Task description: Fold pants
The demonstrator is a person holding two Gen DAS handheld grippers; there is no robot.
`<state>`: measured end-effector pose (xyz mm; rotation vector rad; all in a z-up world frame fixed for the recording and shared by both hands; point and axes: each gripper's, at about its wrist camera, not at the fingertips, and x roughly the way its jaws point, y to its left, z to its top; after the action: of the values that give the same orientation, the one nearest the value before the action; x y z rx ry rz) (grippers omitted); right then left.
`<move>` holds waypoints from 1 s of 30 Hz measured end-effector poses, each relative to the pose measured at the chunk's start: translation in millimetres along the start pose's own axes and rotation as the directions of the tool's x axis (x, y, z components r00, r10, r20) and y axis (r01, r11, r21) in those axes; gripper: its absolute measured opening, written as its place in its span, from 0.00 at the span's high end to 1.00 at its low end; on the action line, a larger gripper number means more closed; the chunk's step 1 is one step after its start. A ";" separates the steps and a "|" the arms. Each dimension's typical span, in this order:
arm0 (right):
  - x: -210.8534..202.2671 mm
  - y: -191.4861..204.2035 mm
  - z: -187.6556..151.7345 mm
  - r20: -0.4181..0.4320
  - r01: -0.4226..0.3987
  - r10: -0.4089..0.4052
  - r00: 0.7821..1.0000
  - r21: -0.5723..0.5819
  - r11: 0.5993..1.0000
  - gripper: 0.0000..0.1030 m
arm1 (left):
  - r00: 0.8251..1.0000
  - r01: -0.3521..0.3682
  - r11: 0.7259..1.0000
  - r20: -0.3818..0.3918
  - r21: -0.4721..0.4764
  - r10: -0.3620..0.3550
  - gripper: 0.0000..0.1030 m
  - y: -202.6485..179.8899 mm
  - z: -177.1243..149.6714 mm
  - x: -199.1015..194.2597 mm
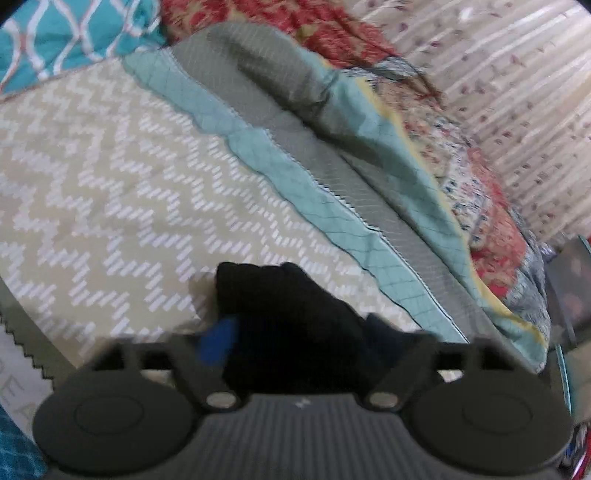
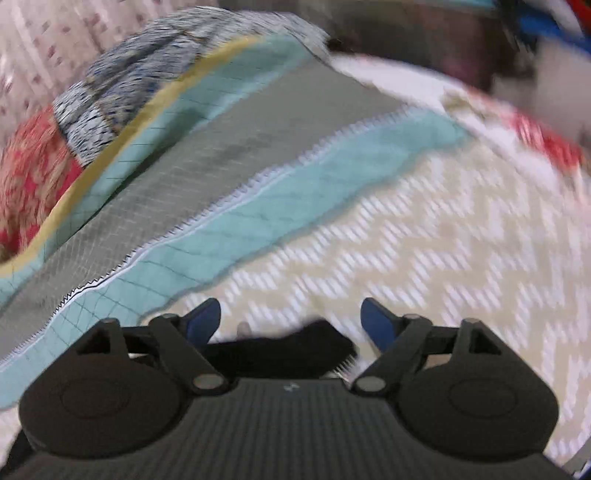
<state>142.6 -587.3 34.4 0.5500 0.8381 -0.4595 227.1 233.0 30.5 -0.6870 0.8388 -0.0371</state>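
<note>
The black pants [image 1: 288,314] lie bunched on a beige chevron bed cover [image 1: 110,184], right in front of my left gripper [image 1: 301,341]. Its arms are spread wide. One blue finger [image 1: 218,343] shows beside the cloth, apart from it; the dark fabric hides the other finger. In the right wrist view a flat part of the black pants [image 2: 280,350] lies low between the fingers of my right gripper [image 2: 290,317]. Both blue fingers [image 2: 203,321] stand far apart and press on nothing.
A teal and grey quilt edge [image 1: 314,192] runs diagonally across the bed, with a red floral patchwork quilt [image 1: 491,236] beyond it. A striped, flower-printed curtain [image 1: 517,92] hangs behind. A teal patterned pillow [image 1: 66,33] lies at the far left. Both views are blurred.
</note>
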 end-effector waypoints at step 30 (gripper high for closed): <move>-10.6 32.8 -8.5 0.239 0.027 -0.050 0.970 0.100 0.995 0.40 | 0.988 -0.134 0.987 0.086 0.085 0.127 0.25 -33.4 14.0 34.0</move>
<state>150.6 -555.2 47.0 0.5544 0.5968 -0.5922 267.7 204.5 33.4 -0.5441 0.7985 0.0698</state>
